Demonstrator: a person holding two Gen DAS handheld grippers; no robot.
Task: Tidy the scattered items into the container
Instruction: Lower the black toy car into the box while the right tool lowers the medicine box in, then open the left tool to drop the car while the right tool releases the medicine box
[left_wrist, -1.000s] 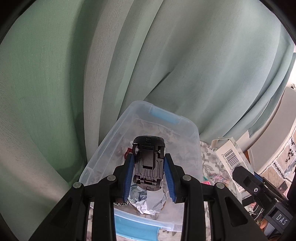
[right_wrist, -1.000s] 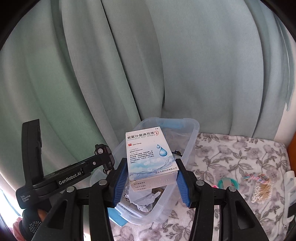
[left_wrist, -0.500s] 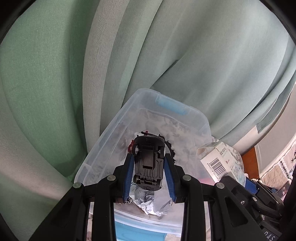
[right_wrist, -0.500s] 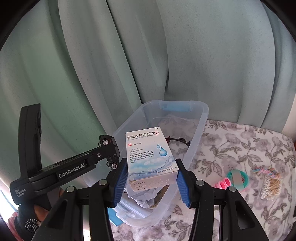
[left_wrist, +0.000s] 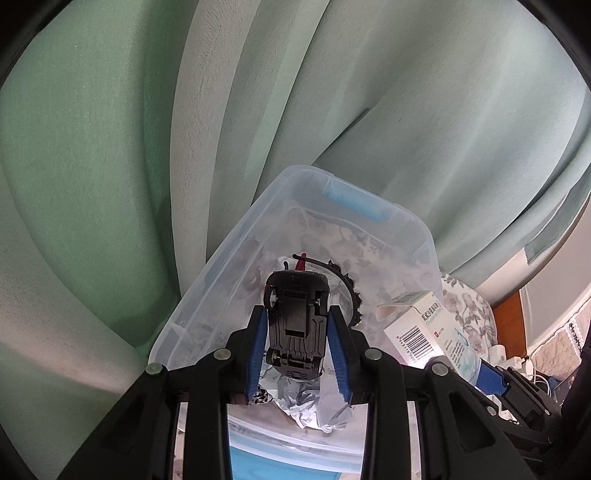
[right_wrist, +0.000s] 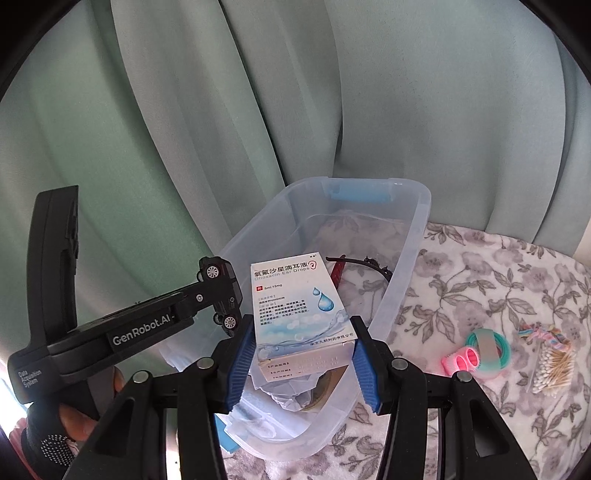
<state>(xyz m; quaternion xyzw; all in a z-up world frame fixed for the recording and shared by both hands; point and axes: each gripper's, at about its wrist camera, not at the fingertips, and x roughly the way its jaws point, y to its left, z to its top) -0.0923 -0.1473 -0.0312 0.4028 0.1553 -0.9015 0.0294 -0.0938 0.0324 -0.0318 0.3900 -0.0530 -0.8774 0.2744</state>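
Left gripper (left_wrist: 297, 341) clamps toy car (left_wrist: 295, 325), right gripper (right_wrist: 301, 345) clamps ear-drop box (right_wrist: 297, 306); container (right_wrist: 402, 266) lies directly beneath both jaws.

Left gripper (left_wrist: 297, 341), lower centre of the left wrist frame, angled downward, jaws closed on a toy car (left_wrist: 296, 325). Right gripper (right_wrist: 301, 345), lower centre of its frame, clamped on an ear drops box (right_wrist: 299, 310). Gloved hand (right_wrist: 55, 439) lower left.

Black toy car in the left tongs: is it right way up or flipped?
Flipped. The black toy car shows its underside chassis to the left wrist camera, gripped over the clear plastic bin.
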